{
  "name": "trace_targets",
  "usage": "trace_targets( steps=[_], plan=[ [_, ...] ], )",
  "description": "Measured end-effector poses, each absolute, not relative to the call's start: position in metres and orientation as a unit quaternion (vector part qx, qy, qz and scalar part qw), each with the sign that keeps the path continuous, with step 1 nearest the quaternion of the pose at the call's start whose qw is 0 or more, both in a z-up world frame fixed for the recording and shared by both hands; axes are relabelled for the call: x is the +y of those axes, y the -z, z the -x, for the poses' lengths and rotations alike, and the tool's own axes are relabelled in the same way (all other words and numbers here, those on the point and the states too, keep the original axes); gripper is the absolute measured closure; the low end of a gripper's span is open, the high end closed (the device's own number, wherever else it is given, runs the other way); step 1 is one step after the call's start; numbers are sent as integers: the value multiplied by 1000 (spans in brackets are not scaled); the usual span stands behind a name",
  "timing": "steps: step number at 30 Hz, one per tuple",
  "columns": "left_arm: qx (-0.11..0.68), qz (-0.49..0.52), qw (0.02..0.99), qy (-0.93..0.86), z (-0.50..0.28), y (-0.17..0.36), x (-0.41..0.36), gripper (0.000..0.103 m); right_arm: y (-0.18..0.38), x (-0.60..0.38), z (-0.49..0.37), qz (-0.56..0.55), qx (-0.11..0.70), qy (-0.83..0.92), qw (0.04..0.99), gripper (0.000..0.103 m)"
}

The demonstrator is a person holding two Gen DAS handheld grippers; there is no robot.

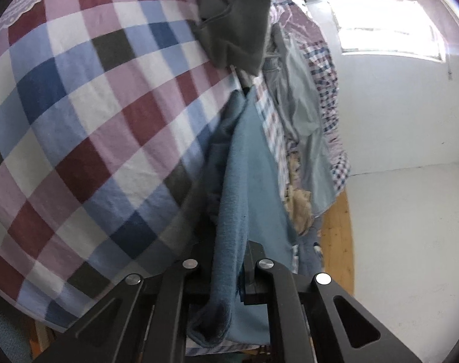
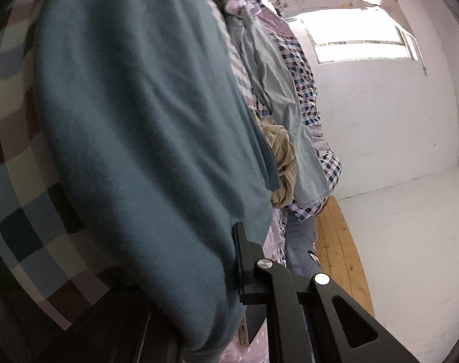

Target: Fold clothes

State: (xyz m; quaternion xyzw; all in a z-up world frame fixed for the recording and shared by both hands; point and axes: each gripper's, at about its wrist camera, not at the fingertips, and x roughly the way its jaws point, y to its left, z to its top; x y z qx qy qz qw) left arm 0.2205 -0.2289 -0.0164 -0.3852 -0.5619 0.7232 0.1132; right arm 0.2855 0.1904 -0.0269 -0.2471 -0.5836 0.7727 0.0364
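Observation:
A blue fleece garment (image 1: pixel 244 163) is stretched along the edge of a checkered bedsheet (image 1: pixel 93 115). My left gripper (image 1: pixel 226 254) is shut on a bunched fold of it, and the cloth hangs down between the black fingers. In the right wrist view the same blue garment (image 2: pixel 138 127) fills the left half and drapes over my right gripper (image 2: pixel 220 251). Only the right finger (image 2: pixel 244 260) shows, pressed against the cloth; the other finger is hidden under it. That gripper looks shut on the garment's edge.
A dark grey garment (image 1: pixel 235 24) lies at the far end of the bed. A pale blue garment (image 2: pixel 275 90) and a tan one (image 2: pixel 284 157) sit on a small-check quilt (image 2: pixel 305 69). A phone (image 2: pixel 250 329) lies below. Wooden floor (image 2: pixel 338 242) and a white wall (image 2: pixel 395 121) are to the right.

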Motion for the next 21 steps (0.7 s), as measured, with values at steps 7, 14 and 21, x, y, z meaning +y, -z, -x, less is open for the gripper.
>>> trace_targets(
  steps=[7, 14, 21],
  plan=[
    [-571, 360, 141, -724, -229, 1, -231, 96, -2, 192, -297, 226, -567, -791, 44, 99],
    [-570, 310, 192, -736, -242, -39, -230, 96, -56, 192, -306, 190, -545, -814, 68, 100],
    [-567, 258, 235, -746, -261, -90, -231, 96, -127, 188, -323, 178, -521, -832, 65, 99]
  ],
)
